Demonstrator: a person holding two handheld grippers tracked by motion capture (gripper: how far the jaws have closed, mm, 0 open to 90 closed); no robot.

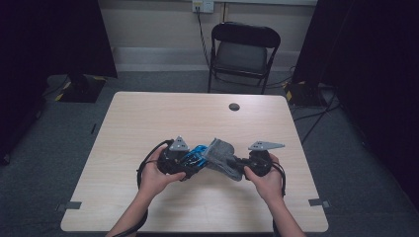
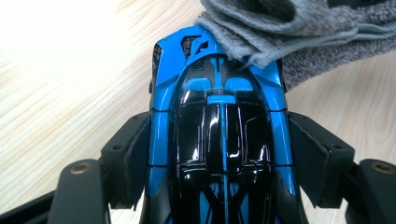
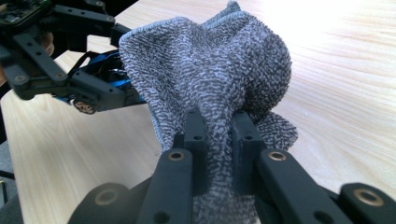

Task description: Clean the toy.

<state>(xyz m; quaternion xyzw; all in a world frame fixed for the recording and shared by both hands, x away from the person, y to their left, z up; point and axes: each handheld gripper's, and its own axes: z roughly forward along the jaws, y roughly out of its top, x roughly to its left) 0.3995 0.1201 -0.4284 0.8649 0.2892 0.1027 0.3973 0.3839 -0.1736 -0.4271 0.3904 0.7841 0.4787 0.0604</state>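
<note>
- Left gripper [image 2: 219, 154]: jaws clamped on the sides of the blue-and-black toy car [image 2: 219, 140], car lengthwise btwn them, nose sticking out past the tips.
- Right gripper [image 3: 219, 135]: jaws pinched tight on the grey cloth [image 3: 210, 70], bunched fabric bulging above the tips.
- Cloth draped over the car's front end, touching it, just above the worktop [image 1: 197, 113] centre.
</note>
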